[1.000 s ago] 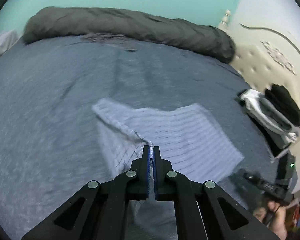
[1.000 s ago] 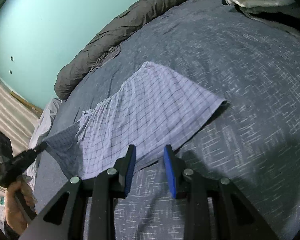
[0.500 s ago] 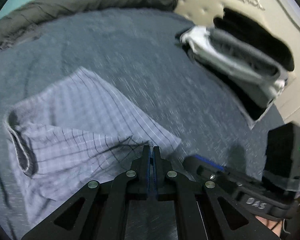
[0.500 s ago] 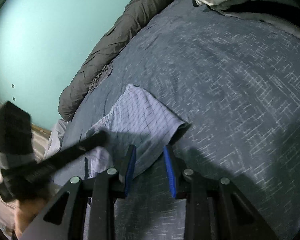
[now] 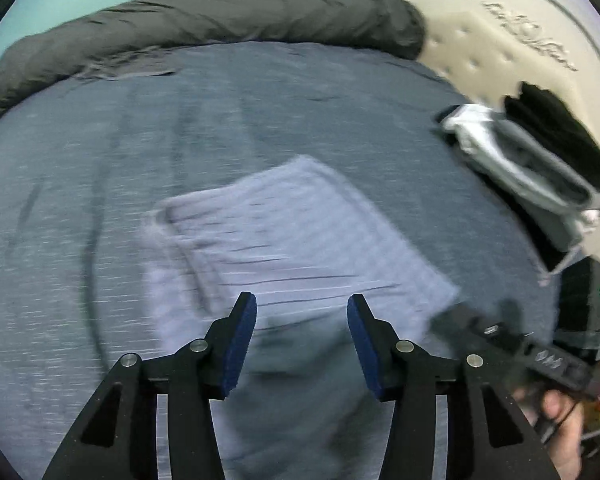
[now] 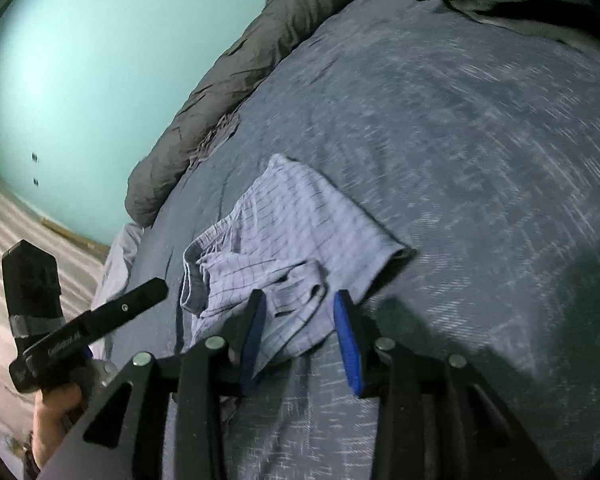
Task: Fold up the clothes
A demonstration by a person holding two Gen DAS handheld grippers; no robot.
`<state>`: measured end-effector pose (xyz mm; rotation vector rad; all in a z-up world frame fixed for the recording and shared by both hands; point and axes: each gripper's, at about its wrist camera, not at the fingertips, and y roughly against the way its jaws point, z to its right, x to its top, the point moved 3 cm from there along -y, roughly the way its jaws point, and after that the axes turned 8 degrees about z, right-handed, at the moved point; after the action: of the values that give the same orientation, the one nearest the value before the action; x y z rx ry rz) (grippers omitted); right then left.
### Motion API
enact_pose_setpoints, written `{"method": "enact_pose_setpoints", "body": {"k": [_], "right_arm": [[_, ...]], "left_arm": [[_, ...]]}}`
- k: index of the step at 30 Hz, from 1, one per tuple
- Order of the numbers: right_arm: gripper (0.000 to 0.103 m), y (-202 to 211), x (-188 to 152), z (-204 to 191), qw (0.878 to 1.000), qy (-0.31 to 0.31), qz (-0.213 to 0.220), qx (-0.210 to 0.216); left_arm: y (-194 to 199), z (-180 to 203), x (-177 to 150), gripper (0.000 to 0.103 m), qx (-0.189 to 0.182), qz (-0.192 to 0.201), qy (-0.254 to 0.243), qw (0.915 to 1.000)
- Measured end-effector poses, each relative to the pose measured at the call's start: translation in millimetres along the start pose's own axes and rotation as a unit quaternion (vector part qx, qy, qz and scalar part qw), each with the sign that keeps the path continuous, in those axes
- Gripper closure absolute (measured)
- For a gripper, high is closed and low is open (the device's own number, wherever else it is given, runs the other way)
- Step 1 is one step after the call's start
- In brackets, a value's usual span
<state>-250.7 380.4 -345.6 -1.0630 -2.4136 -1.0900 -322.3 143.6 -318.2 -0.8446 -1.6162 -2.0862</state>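
Observation:
Pale blue checked shorts [image 5: 296,236] lie folded over on the blue-grey bed cover [image 5: 80,200]. My left gripper [image 5: 302,304] hangs just over their near edge. Its jaws are opening, and the cloth lies loose below the gap, not pinched. In the right wrist view the shorts [image 6: 300,224] show a turned-over layer with the waistband on the left. My right gripper [image 6: 300,300] stands over their near corner. Its jaws are opening too, with cloth showing between the blue pads [image 6: 346,340], which do not press on it. Each view shows the other gripper [image 6: 96,324] in a hand [image 6: 56,404].
A rolled dark grey duvet [image 5: 220,20] lies along the bed's far edge by the teal wall. A pile of white, grey and black clothes [image 5: 532,168] sits at the right against a beige padded headboard [image 5: 480,40]. Striped floor [image 6: 4,220] lies past the left edge.
My left gripper carried a corner of the shorts across to the right, folding them over, then let go and opened. The right gripper's jaws widened slightly.

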Motion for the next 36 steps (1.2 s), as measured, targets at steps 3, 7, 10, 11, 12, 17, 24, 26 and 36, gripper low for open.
{"method": "enact_pose_setpoints", "body": {"k": [3,7,10,11,12,17,24,26,36], "right_arm": [[0.064,-7.0,1.6,-7.1,1.0,0.012,0.003,-0.007],[0.056,-20.0,-0.2,-10.2,1.0,0.017,-0.005,-0.021],[0.056,-28.6,-2.1,-10.3,0.999,0.023,-0.012,-0.034],[0.056,-31.1,-2.6,-10.1,0.999,0.026,-0.014,-0.039],[0.056,-33.0,-3.0,-9.3,0.999,0.027,-0.016,-0.044],[0.056,-36.8,-3.8,-7.3,0.998,0.031,-0.017,-0.047],[0.077,-46.0,-7.7,-2.5,0.998,0.03,-0.034,-0.046],[0.085,-44.4,-6.1,-2.0,0.998,0.031,-0.03,-0.045],[0.102,-31.8,-4.4,-3.6,0.999,0.037,-0.016,-0.036]], "left_arm": [[2.1,-17.1,-6.2,0.052,0.021,-0.003,-0.011,0.9997],[-0.6,-38.1,-16.0,0.052,0.034,-0.012,-0.007,0.9993],[-4.3,-42.8,-20.0,0.052,0.036,-0.017,-0.012,0.9992],[-6.2,-42.4,-21.1,0.052,0.036,-0.018,-0.016,0.9991],[-9.0,-41.2,-22.1,0.052,0.034,-0.02,-0.019,0.999],[-20.7,-41.5,-21.6,0.052,0.023,-0.022,-0.016,0.9994],[-35.2,-53.2,-12.3,0.082,0.009,-0.026,0.016,0.9995],[-35.4,-53.6,-9.9,0.088,0.01,-0.024,0.014,0.9996],[-25.3,-56.2,16.0,0.098,0.011,-0.001,0.013,0.9999]]}}
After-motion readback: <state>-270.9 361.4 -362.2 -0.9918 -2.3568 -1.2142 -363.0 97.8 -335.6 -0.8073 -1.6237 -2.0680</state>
